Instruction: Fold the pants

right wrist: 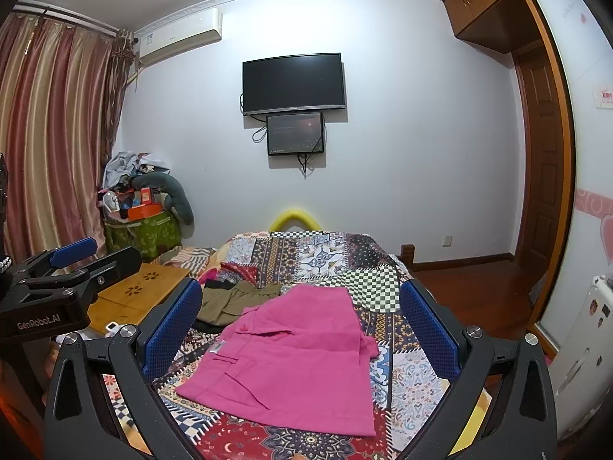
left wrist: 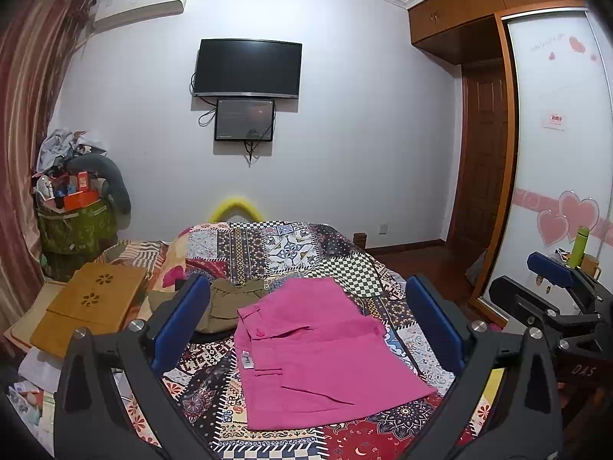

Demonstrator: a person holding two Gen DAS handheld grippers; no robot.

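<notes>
the pink pants [left wrist: 325, 349] are lying folded flat on the patchwork bedspread [left wrist: 291, 245], just beside an olive garment [left wrist: 233, 303] at their far left. the left gripper [left wrist: 306, 322] and right gripper [right wrist: 302, 326] are both hovering above the bed with jaws spread wide, gripping nothing, the pants showing between their blue pads.

We count one pair of pink pants [left wrist: 322, 349] on one bed [left wrist: 295, 253], and one olive garment [left wrist: 230, 303] beside it. We see two grippers, left [left wrist: 306, 318] and right [right wrist: 302, 326], four blue fingers [left wrist: 180, 318] altogether. Two screens: one television [left wrist: 247, 67], one smaller monitor [left wrist: 244, 119]. One air conditioner [left wrist: 141, 2], one wooden lap tray [left wrist: 92, 303].
</notes>
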